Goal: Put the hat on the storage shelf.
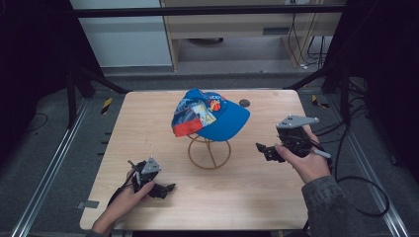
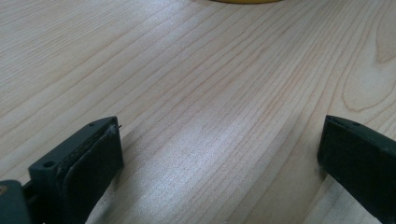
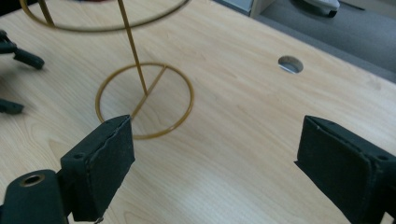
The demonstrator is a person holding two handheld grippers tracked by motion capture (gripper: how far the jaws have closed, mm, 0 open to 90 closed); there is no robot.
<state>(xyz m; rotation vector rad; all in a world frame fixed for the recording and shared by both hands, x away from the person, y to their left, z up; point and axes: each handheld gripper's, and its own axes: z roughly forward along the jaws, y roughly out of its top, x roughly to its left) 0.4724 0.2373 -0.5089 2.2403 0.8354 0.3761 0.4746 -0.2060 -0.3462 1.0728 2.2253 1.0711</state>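
Note:
A blue cap point(image 1: 212, 117) with a red and patterned side sits on top of a gold wire stand point(image 1: 209, 150) in the middle of the wooden table point(image 1: 148, 118). The stand's ring base point(image 3: 144, 100) and thin stem lie just beyond my right gripper's jaws. My left gripper point(image 1: 165, 189) rests low at the table's front left, open, with bare wood between its jaws point(image 2: 219, 154). My right gripper point(image 1: 264, 150) is held to the right of the stand, pointing towards it, open and empty point(image 3: 215, 168).
A round hole point(image 1: 244, 103) in the tabletop lies behind the cap, also seen as a hole point(image 3: 290, 64) in the right gripper view. Cables trail off the table's right side. A black frame and shelving stand behind the table.

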